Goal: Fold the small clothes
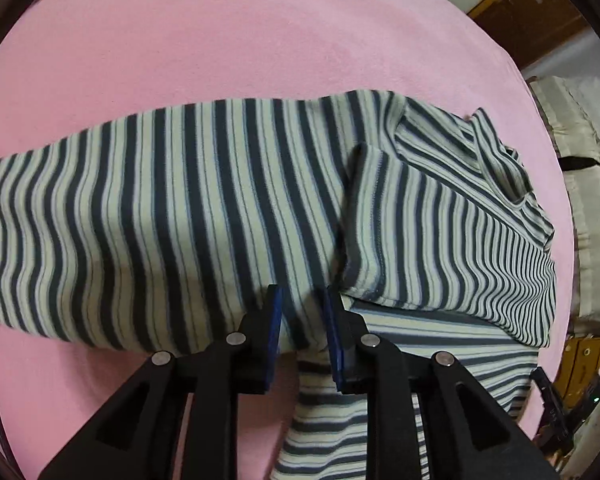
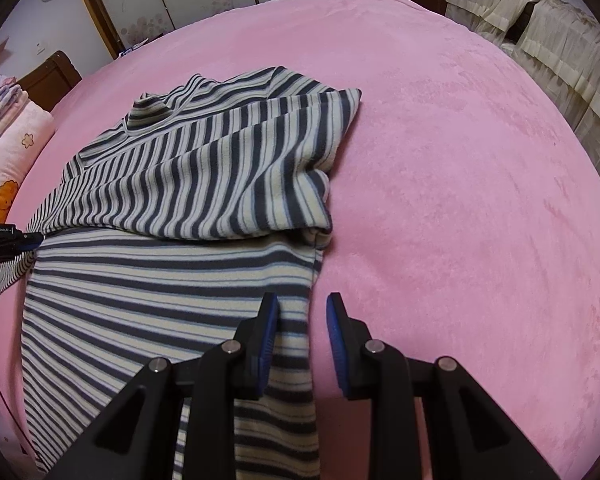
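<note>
Lighting: we record even, soft indoor light, no glare. Shadows: faint, beneath the striped shirt's [image 2: 188,168] folds. Blur: slight on the stripes. Distortion: strong fisheye bending, dark vignette toward corners beyond the shirt.

I see a pink blanket [image 2: 460,160] spread over the bed. By its far left corner lies a pink pillow [image 2: 24,140] with a flower on it. Past its far right corner hangs a cream frilly cover [image 2: 560,52].

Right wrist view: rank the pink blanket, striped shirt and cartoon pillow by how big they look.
1. pink blanket, fills most of the view
2. striped shirt
3. cartoon pillow, partly cut off at the edge, so its real size is unsure
</note>
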### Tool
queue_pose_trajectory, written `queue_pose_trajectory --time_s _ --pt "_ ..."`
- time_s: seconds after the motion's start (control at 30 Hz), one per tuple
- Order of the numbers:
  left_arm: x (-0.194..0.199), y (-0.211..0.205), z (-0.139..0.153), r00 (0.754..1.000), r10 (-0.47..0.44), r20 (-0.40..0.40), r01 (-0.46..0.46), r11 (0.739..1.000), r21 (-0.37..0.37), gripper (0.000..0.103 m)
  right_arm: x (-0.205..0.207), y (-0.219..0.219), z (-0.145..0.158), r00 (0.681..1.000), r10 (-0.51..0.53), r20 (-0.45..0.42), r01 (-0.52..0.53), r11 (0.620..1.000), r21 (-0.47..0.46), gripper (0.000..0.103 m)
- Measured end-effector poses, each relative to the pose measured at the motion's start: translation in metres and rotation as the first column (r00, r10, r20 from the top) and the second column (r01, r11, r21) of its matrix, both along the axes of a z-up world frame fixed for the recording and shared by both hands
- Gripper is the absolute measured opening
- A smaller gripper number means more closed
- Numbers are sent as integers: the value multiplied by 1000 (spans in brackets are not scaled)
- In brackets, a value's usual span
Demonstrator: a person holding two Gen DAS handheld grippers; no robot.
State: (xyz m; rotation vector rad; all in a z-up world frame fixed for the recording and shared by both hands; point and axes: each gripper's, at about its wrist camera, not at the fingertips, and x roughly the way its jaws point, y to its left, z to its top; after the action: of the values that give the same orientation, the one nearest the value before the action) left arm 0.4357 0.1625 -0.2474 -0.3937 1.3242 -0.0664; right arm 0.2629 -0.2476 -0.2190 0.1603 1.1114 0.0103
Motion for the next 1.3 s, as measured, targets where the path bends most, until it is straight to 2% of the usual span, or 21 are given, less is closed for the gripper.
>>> queue_pose_trajectory --time_s 0.13,0.3,0.4,0.5,0.6,0.63,0.73,0.8,0.83,0.9,0.97,1.1,1.3 --pt "-16 -18 25 996 -42 84 40 999 29 20 -1 4 8 999 -13 32 14 1000 -17 25" --pt "-25 -63 52 963 -129 236 114 990 80 29 10 14 25 995 -14 103 15 1000 -12 25" --pt "-17 -89 49 955 -181 237 166 983 82 29 25 27 28 992 11 125 -9 1000 -14 25" --pt "-5 -115 42 949 -197 245 183 980 80 29 41 45 31 986 45 159 -40 999 -36 25" --pt "2 -130 29 954 -195 228 186 981 62 30 56 54 27 985 63 162 -56 997 -47 25" --pt "4 -135 23 957 -193 216 184 981 64 30 59 54 23 987 61 148 -53 997 -57 25" --pt "4 -140 11 962 -183 202 170 982 76 35 68 43 -4 999 16 28 -13 993 -117 22" --pt "1 -143 7 961 -191 199 177 981 84 40 67 31 -22 999 -4 -45 -2 991 -132 10" --pt "0 -145 6 959 -200 199 185 978 94 43 63 25 -27 999 -9 -50 3 994 -113 9" --pt "-5 -148 6 953 -223 206 200 972 126 48 56 17 -26 999 -14 -38 11 996 -84 8" --pt "-7 -150 5 950 -236 206 208 967 148 54 53 19 -24 999 -6 -34 3 995 -104 8" --pt "-16 -150 14 952 -219 213 183 967 176 56 52 24 -23 1000 5 -25 -9 989 -147 8" --pt "-41 -166 34 934 -230 274 203 971 124 58 43 21 -23 1000 -10 -11 9 994 -110 8"
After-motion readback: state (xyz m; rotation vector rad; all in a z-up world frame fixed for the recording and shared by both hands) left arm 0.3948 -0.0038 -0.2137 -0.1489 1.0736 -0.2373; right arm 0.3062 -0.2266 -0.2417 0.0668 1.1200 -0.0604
